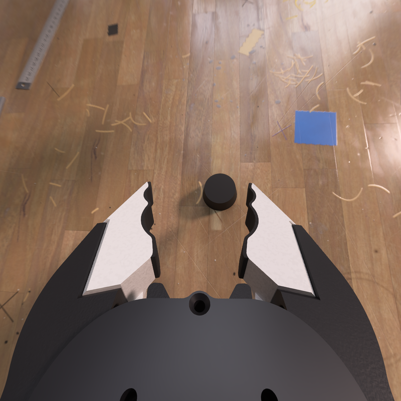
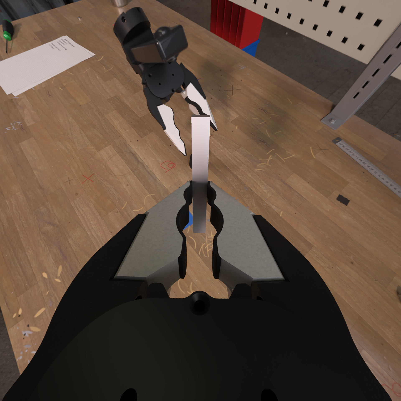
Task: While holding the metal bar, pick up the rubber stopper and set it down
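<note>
Wooden surface (image 1: 152,86) is seen beneath the spread left hand-held gripper (image 1: 199,184), rubber stopper (image 1: 219,192) at centre frame; metal bar (image 2: 200,173) is clamped by the right hand-held gripper (image 2: 199,184).

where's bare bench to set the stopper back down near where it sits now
Bare wood lies left of the rubber stopper, toward the steel ruler, with only thin shavings. Right is tighter: the blue tape patch and a shavings pile. The left gripper hangs open over it.
</note>
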